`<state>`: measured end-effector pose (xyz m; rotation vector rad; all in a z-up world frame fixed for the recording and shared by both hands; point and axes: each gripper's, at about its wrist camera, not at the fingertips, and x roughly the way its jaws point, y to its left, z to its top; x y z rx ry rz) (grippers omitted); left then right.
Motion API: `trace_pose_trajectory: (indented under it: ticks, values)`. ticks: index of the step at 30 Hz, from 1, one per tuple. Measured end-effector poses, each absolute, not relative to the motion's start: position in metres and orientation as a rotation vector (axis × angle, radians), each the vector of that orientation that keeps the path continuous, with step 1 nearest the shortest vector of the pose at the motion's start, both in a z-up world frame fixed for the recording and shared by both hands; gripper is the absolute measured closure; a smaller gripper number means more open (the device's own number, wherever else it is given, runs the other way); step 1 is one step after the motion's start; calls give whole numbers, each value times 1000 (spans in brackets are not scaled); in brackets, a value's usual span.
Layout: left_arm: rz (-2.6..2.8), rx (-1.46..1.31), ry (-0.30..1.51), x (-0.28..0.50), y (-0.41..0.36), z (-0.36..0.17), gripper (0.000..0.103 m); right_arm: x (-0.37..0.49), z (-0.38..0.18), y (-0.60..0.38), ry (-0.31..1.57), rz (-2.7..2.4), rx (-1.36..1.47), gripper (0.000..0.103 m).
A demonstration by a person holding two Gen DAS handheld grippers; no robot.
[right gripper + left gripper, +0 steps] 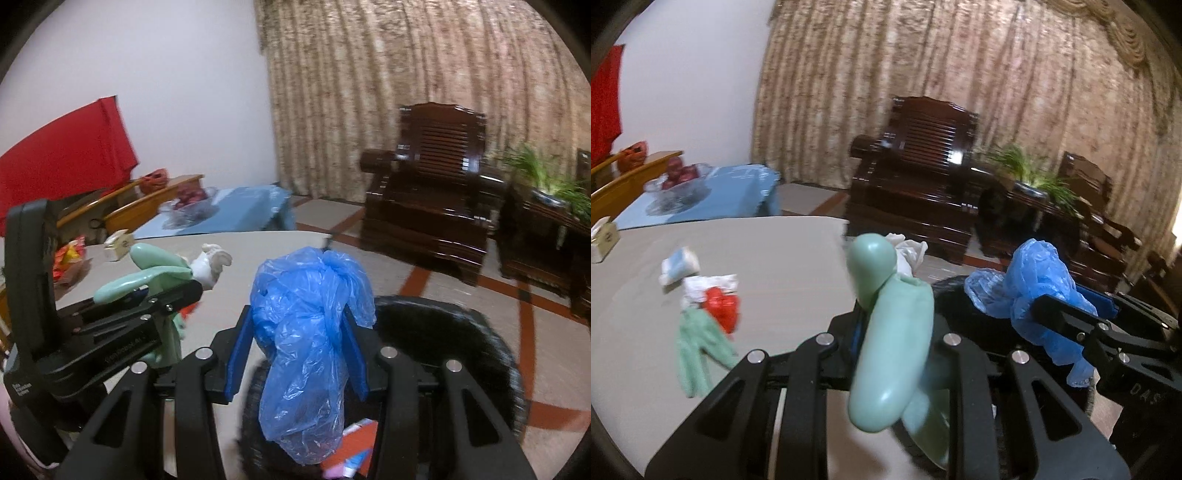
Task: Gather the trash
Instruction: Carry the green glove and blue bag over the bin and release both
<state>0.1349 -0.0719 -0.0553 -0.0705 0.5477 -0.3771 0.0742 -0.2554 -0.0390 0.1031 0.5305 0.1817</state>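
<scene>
Between the right gripper fingers sits one crumpled blue plastic bag, clamped, hanging right over the black bin. The left gripper is pinching one green glove with white tissue bunched in. My guess: that floaty bag could snag on a pad and miss the bin. On the table, one more green glove, one red wrapper, one tissue pack.

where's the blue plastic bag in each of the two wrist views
Left wrist view: the blue plastic bag sits at right of centre, shut in the right gripper that reaches in from the right edge.
Right wrist view: the bag hangs in the centre foreground, between the blue pads.
Shared landmark: the dark wooden armchair before the curtain.
</scene>
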Motion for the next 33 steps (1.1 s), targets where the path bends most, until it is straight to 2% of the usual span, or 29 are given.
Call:
trace_pose_trajectory:
  ticks: [22, 25, 27, 30, 32, 33]
  values:
    - [-535, -2, 617, 142, -166, -90, 82, 62, -77, -337, 591, -7, 145, 56]
    - [-548, 1, 640, 148, -174, -97, 81, 64, -85, -341, 612, -24, 137, 50]
    - [-557, 3, 657, 151, -178, -101, 77, 63, -90, -344, 622, -30, 136, 49]
    - [-564, -3, 682, 156, -184, -106, 69, 61, -95, -349, 632, -51, 136, 36]
    - [-569, -9, 688, 157, -183, -109, 59, 59, -98, -350, 633, -68, 131, 17]
    - [-566, -8, 683, 157, -184, -107, 53, 58, -98, -351, 633, -72, 128, 14]
